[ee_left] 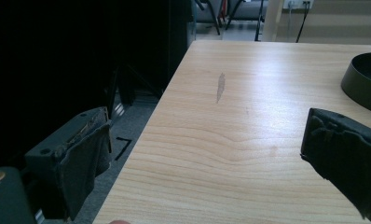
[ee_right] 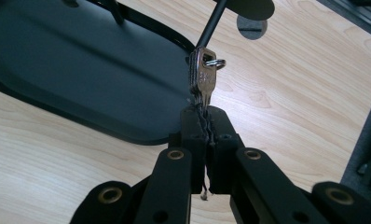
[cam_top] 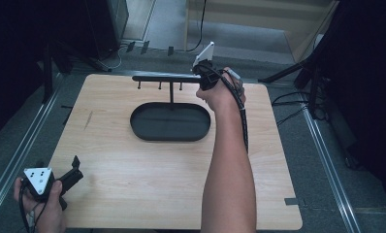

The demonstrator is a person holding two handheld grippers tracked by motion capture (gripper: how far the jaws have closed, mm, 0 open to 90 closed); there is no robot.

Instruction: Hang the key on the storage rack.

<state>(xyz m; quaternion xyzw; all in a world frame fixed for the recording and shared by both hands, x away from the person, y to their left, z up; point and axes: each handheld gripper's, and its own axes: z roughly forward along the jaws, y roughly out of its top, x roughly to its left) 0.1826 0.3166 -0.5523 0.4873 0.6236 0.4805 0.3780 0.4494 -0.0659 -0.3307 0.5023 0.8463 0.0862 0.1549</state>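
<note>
I am holding a small silver key (ee_right: 202, 77) by its blade in my right gripper (ee_right: 203, 122), whose jaws are pressed together on it, so the key's head and the little split ring (ee_right: 216, 62) through it are sticking out beyond my fingertips. I am carrying it up at the far end of the black key stand (cam_top: 170, 79), right by the end of its top bar; in the high view my right gripper (cam_top: 204, 77) is sitting at that bar's end, above and beyond the oval tray base (cam_top: 170, 136). In the right gripper view a thin black rod (ee_right: 212, 24) is rising just past the key's head, and I cannot tell whether the ring is touching it or merely in front of it.

I am judging this as the hanging step: the key is gripped and brought up to the stand, but not yet seated on a peg (cam_top: 181, 87). Next I am going to need a small, careful shift so the ring's opening lines up with a peg tip, then a slide on before I loosen my hold.

My left gripper (cam_top: 67, 178) is waiting near my body at the worktop (cam_top: 147, 189) corner, jaws spread wide with nothing between them.
</note>
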